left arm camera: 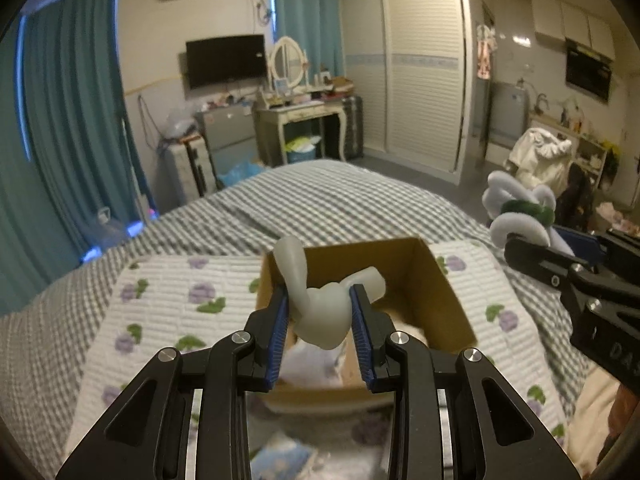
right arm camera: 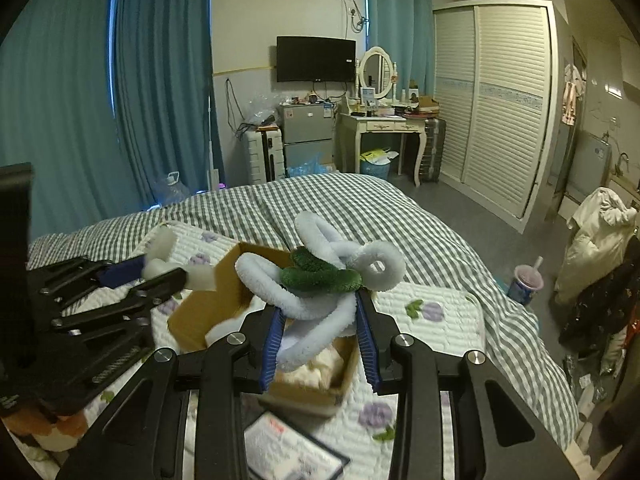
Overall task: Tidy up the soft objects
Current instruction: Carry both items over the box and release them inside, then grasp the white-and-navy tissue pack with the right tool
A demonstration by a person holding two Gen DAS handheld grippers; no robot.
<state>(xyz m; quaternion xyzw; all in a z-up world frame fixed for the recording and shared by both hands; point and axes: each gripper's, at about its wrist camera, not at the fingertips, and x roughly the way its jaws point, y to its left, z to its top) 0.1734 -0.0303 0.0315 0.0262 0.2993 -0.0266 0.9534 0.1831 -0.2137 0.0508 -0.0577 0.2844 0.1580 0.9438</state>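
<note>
My left gripper (left arm camera: 321,300) is shut on a pale knotted foam tube (left arm camera: 320,308) and holds it over an open cardboard box (left arm camera: 440,280) on the bed. My right gripper (right arm camera: 320,308) is shut on a bundle of fuzzy white loops with a green band (right arm camera: 320,276), held above the same box (right arm camera: 192,312). The right gripper and its bundle (left arm camera: 520,216) show at the right of the left wrist view. The left gripper (right arm camera: 168,276) with its foam tube (right arm camera: 160,256) shows at the left of the right wrist view. Pale soft items lie in the box.
The box sits on a flower-print quilt (left arm camera: 180,304) over a checked bedspread (right arm camera: 360,200). A flat booklet (right arm camera: 288,452) lies on the quilt near me. A lidded cup (right arm camera: 526,282) stands at the bed's right edge. A dresser, wardrobe and curtains stand beyond.
</note>
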